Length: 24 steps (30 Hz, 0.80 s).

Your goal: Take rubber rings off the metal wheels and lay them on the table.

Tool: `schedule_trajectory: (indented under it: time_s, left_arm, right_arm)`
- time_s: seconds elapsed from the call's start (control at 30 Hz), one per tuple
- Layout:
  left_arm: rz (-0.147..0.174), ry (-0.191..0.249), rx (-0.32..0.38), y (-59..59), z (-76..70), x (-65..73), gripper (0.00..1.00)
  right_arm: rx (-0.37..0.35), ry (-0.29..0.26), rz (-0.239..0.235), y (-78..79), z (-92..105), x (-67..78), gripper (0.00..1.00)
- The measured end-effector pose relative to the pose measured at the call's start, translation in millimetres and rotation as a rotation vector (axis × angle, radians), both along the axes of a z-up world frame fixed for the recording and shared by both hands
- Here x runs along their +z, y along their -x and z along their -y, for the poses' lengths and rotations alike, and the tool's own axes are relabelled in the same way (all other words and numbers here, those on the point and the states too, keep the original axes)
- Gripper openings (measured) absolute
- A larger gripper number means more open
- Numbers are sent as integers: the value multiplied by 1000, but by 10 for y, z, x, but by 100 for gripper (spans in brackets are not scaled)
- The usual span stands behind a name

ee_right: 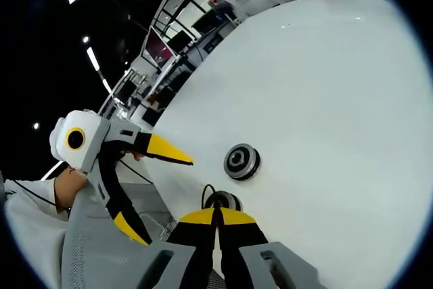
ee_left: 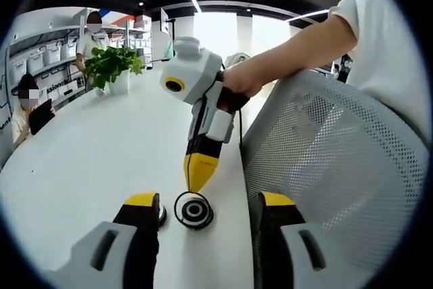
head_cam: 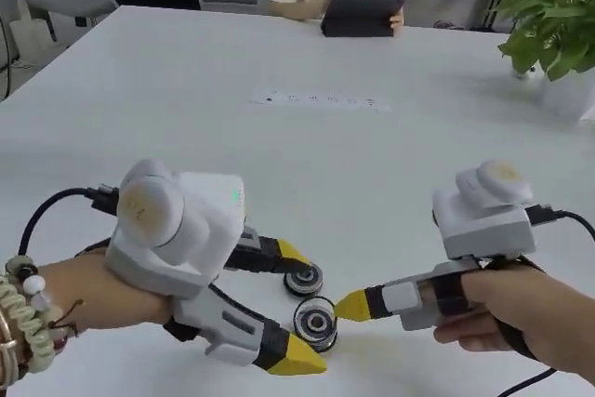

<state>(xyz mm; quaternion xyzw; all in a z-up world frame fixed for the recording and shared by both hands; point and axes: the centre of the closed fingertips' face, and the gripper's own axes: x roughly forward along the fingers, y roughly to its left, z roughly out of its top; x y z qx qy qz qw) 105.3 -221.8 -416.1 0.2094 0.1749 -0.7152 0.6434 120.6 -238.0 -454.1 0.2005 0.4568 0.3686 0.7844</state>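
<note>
1. The right hand-held gripper, closed, pinches the rubber ring of the near metal wheel on the counter.
2. The left hand-held gripper gapes wide around it.
3. The ring is probably soft and stretchy: take its lifted edge.

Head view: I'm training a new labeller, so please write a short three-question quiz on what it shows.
1. True or false: the left gripper has its jaws shut.
2. How many metal wheels lie on the table? A one; B two; C four.
3. Fill in the missing word: the right gripper points its closed tip at the near wheel, which lies ___ the left gripper's jaws.
Key: 1 false; 2 B; 3 between.
</note>
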Motion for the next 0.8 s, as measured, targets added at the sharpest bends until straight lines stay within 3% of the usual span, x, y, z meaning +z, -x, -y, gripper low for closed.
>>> schedule_trajectory:
  time_s: [0.3, 0.47, 0.6, 0.8]
  left_arm:
    - [-4, 18, -11, -13, -94, 275, 69]
    - [0, 52, 7, -30, -169, 480, 71]
    - [26, 60, 29, -54, -329, 592, 74]
    - [33, 62, 113, -150, -635, 662, 76]
  right_arm:
    - [-14, -8, 26, -23, 16, 89, 0]
    - [-25, -23, 48, -55, 26, 163, 0]
    - [-33, -31, 66, -84, 50, 211, 0]
    - [-39, -51, 100, -100, 53, 319, 0]
